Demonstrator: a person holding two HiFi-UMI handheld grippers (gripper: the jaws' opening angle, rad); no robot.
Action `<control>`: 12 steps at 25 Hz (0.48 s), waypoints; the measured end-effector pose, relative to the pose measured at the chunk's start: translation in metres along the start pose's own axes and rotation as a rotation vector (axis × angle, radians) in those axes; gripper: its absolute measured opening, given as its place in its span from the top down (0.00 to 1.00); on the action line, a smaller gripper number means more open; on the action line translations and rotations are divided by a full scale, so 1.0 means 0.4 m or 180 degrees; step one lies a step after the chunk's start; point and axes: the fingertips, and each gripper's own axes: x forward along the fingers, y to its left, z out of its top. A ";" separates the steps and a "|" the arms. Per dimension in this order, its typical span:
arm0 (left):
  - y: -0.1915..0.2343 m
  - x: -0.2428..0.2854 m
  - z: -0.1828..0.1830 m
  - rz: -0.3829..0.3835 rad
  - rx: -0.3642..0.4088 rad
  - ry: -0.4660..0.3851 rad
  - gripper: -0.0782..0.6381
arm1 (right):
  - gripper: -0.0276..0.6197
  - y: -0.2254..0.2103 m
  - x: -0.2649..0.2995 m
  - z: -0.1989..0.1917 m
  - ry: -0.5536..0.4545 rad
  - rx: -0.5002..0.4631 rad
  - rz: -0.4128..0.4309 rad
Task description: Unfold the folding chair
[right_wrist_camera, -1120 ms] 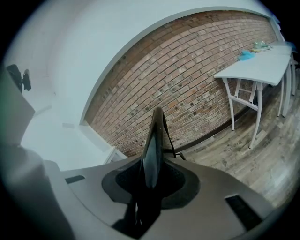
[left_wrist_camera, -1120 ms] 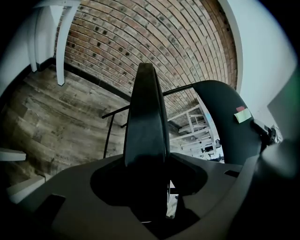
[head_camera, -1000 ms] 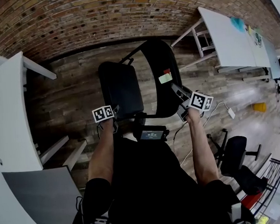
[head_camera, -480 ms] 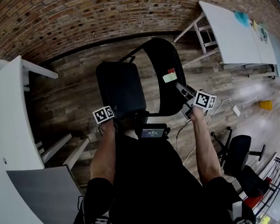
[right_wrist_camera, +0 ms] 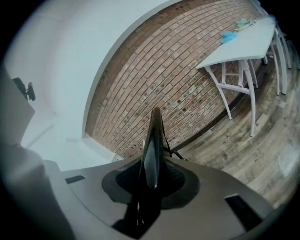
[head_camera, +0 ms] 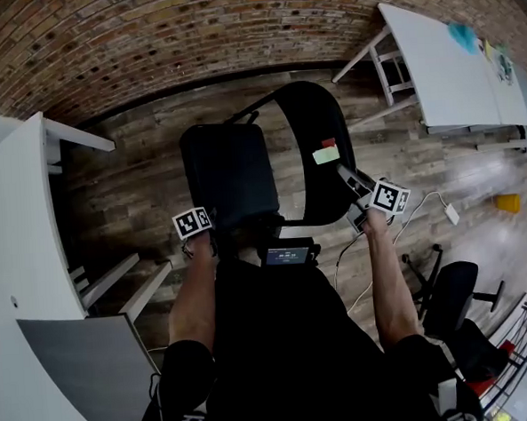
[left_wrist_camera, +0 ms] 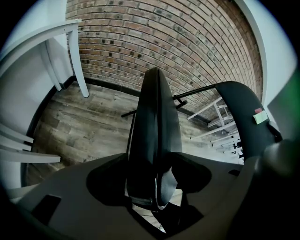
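Since a second ago the folding chair (head_camera: 228,176) has lost the grip of my left tool (left_wrist_camera: 152,194); its seat edge sits loose between spread jaws. It stands facing my left, seat running toward the brick wall (head_camera: 146,34), backrest (head_camera: 317,140) clenched in my right tool (right_wrist_camera: 149,187), on the wood floor (head_camera: 128,187).

Chair (head_camera: 230,176) black, with a pale green tag (head_camera: 326,155) and a red tag (head_camera: 329,142) on its back. Wall (head_camera: 146,34) red-brown brick, dark flecks. Floor (head_camera: 129,195) grey-brown wood planks. Surface (head_camera: 451,69) white, with a teal item (head_camera: 463,37) on it. Left tool (head_camera: 205,239) and right tool (head_camera: 349,180) carry black-and-white square markers (head_camera: 193,223). Yellow object (head_camera: 507,203) on the floor. Person's clothing (head_camera: 289,337) black.
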 end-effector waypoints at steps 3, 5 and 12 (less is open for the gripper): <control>0.018 0.002 0.000 -0.0022 -0.0040 -0.0025 0.48 | 0.82 -0.026 -0.003 -0.005 0.0002 0.0057 0.0017; 0.031 0.006 -0.003 -0.0072 -0.0079 -0.0025 0.48 | 0.82 -0.037 -0.007 -0.010 0.0009 0.0103 0.0034; 0.087 0.021 0.012 -0.0119 -0.0078 -0.0023 0.48 | 0.82 -0.021 0.022 -0.009 -0.0044 0.0105 0.0268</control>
